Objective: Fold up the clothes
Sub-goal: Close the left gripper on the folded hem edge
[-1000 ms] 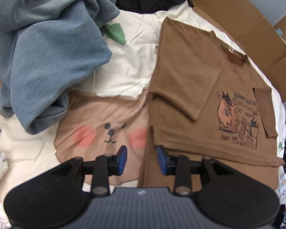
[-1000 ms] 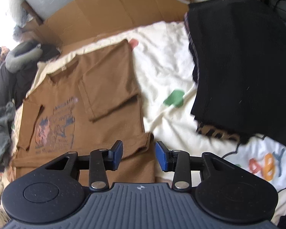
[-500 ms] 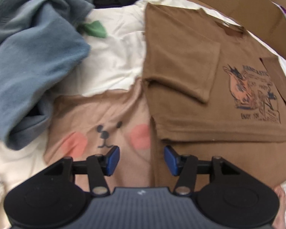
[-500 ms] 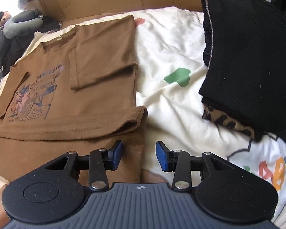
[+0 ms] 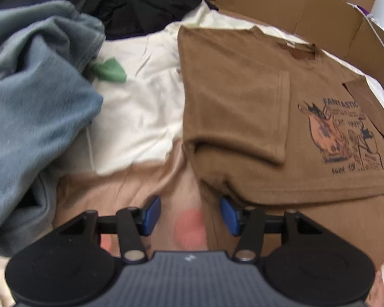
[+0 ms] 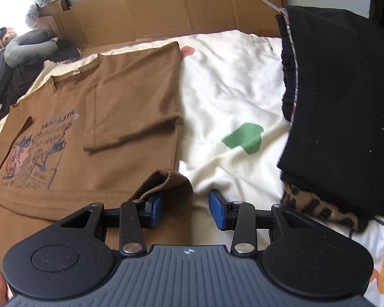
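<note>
Dropped lower toward the shirt than a second ago, both grippers; left jaws just opened wider. Left gripper [image 5: 189, 213] parted about halfway, gripping nothing, straddling the near left hem corner of the brown T-shirt [image 5: 245, 102], right pad tucked just under the folded hem edge. Right gripper [image 6: 185, 208] partly open, not clamped, near right hem corner of the shirt lying between the pads, left pad half covered by the curled hem. Shirt flat, face up, both sleeves folded in, bottom hem folded up. Underneath, cream bedsheet [image 6: 230, 81] with green patch, plus tan bear-face print with pink cheek at near left. Blue-grey sweatshirt [image 5: 35, 107] heaped left, black clothes far behind it. Black knit [image 6: 345, 97] over leopard fabric at right. Flattened cardboard [image 6: 181, 2] along far edge.
</note>
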Demonstrator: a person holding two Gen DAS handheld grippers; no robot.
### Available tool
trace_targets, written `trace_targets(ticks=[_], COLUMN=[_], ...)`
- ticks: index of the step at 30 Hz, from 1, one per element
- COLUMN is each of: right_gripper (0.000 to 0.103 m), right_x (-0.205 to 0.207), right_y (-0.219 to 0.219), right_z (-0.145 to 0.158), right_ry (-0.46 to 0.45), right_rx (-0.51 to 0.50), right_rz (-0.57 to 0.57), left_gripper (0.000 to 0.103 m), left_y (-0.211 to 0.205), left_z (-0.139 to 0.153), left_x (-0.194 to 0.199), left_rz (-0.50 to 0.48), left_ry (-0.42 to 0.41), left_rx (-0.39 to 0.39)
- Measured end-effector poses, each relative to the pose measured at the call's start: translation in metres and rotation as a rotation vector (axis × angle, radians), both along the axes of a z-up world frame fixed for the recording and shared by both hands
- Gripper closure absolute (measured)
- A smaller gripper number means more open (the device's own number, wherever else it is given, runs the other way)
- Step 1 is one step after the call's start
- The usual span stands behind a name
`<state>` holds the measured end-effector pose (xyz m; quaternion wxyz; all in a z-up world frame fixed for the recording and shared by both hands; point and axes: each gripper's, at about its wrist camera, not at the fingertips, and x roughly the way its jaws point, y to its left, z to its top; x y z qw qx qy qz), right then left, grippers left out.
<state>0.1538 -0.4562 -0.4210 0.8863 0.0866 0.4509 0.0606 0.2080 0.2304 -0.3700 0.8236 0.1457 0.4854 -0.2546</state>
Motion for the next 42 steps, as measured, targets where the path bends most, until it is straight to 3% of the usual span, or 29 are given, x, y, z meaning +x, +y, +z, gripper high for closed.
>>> trace_targets(ticks=[6, 14, 20, 23, 24, 33, 39, 42], right_gripper=[0.057, 0.057, 0.058, 0.064, 0.072, 0.080, 0.078, 0.076], right_x=[0.011, 0.021, 0.022, 0.021, 0.021, 0.016, 0.013, 0.012], right_y=[-0.003, -0.004, -0.003, -0.001, 0.000, -0.001, -0.009, -0.006], right_z=[-0.001, 0.002, 0.003, 0.004, 0.004, 0.005, 0.002, -0.001], right_ry=[-0.011, -0.018, -0.025, -0.025, -0.024, -0.026, -0.003, 0.001], right_rx=[0.025, 0.021, 0.055, 0.065, 0.065, 0.066, 0.146, 0.124], right_rz=[0.004, 0.046, 0.038, 0.042, 0.044, 0.027, -0.029, -0.014], left_gripper=[0.048, 0.048, 0.050, 0.054, 0.055, 0.063, 0.065, 0.066], left_y=[-0.010, -0.014, -0.011, -0.013, -0.014, -0.017, -0.024, -0.028], left_z=[0.001, -0.007, -0.012, -0.010, -0.009, -0.002, 0.001, -0.003], left_x=[0.010, 0.007, 0.013, 0.012, 0.012, 0.002, -0.001, 0.001], left_rz=[-0.003, -0.088, -0.032, -0.017, -0.021, -0.050, -0.095, -0.088], left_ry=[-0.055, -0.038, -0.011, -0.018, -0.022, -0.092, -0.115, -0.106], left_rx=[-0.016, -0.020, -0.061, -0.075, -0.077, -0.057, -0.047, -0.046])
